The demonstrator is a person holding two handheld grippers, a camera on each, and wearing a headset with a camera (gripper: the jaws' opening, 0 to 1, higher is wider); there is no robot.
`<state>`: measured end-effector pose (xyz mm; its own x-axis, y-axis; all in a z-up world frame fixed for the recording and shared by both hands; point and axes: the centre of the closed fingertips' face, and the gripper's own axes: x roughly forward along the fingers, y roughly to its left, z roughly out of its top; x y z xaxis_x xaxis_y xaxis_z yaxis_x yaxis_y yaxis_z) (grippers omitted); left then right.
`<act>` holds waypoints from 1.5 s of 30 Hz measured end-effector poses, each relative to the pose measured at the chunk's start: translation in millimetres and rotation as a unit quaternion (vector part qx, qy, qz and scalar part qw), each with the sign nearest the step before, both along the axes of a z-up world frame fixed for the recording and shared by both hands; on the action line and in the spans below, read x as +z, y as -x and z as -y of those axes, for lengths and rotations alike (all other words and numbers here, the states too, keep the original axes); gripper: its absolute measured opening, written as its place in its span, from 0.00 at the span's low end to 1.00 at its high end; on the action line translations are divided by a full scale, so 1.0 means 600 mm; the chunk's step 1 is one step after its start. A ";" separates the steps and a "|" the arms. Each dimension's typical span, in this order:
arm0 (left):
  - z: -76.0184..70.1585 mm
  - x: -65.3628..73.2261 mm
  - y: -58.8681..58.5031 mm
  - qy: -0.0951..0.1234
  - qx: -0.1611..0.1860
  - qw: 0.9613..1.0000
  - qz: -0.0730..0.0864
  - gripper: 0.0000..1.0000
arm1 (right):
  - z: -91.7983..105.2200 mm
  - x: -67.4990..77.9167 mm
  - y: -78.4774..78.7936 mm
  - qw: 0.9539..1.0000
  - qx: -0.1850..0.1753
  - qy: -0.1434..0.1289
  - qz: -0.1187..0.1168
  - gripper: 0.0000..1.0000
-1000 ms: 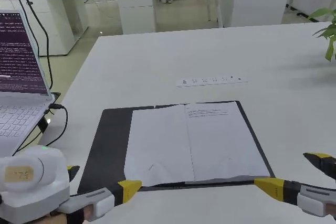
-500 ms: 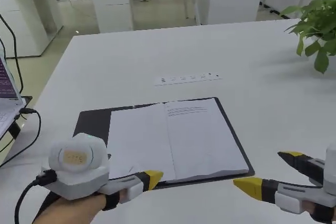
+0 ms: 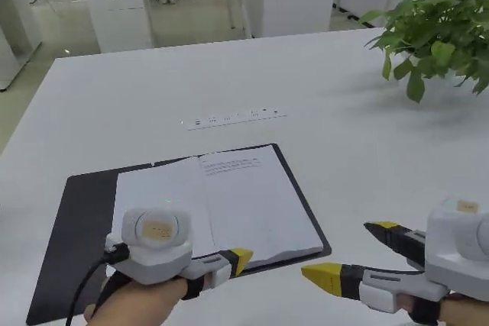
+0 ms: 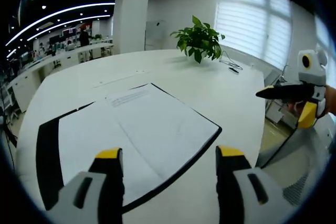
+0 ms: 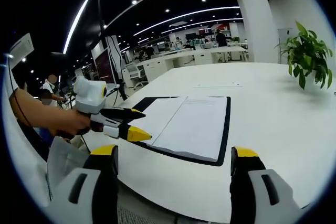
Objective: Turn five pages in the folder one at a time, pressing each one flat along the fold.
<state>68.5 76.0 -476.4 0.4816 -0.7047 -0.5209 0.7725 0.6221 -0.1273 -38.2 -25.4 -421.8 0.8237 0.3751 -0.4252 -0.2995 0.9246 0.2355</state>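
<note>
1. The folder [image 3: 80, 227] lies open and flat on the white bench [image 3: 344, 112], on its near left part, with the black cover showing as a wide band on the left.
2. Its left page [image 3: 164, 185] and right page [image 3: 256, 200] meet at a fold that runs from far to near. The right page has a few lines of print at its far end.
3. My left gripper [image 3: 229, 261] is at the folder's near edge, close to the near end of the fold. One yellow tip points right, over the bottom of the right page.
4. In the left gripper view its jaws stand wide apart with nothing between them but the pages and the folder's near right corner. I cannot tell whether a tip touches the paper.
5. My hand [image 3: 137, 303] holds that gripper from below, at the near edge of the head view.
6. My right gripper [image 3: 338, 250] is over bare bench, just off the folder's near right corner and apart from it.
7. Its jaws are spread wide too and grip nothing. In the right gripper view the whole folder lies beyond them, with the left gripper [image 5: 146, 124] at its left.
8. A socket strip [image 3: 233, 118] sits in the bench beyond the folder.
9. A plant [image 3: 435, 28] stands at the far right, well apart from the folder.
</note>
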 end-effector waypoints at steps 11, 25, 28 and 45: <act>0.087 -0.036 -0.010 0.010 -0.017 1.000 0.009 0.68 | 0.005 -0.003 0.005 1.000 -0.007 -0.001 0.000 0.87; 0.148 -0.086 -0.033 0.003 0.004 1.000 0.026 0.63 | 0.022 -0.004 0.004 1.000 -0.019 -0.010 -0.002 0.86; 0.153 -0.094 -0.035 0.001 0.010 1.000 0.029 0.63 | 0.022 -0.006 0.004 1.000 -0.018 -0.009 -0.003 0.84; 0.137 -0.119 -0.041 0.018 0.020 0.997 0.076 0.53 | 0.024 -0.020 -0.002 0.999 -0.023 -0.019 -0.012 0.84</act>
<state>92.9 -6.0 -547.7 0.5813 -0.6998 -0.4152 0.7589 0.6503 -0.0337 -37.3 -39.7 -433.5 0.8298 0.3536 -0.4316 -0.2503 0.9273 0.2784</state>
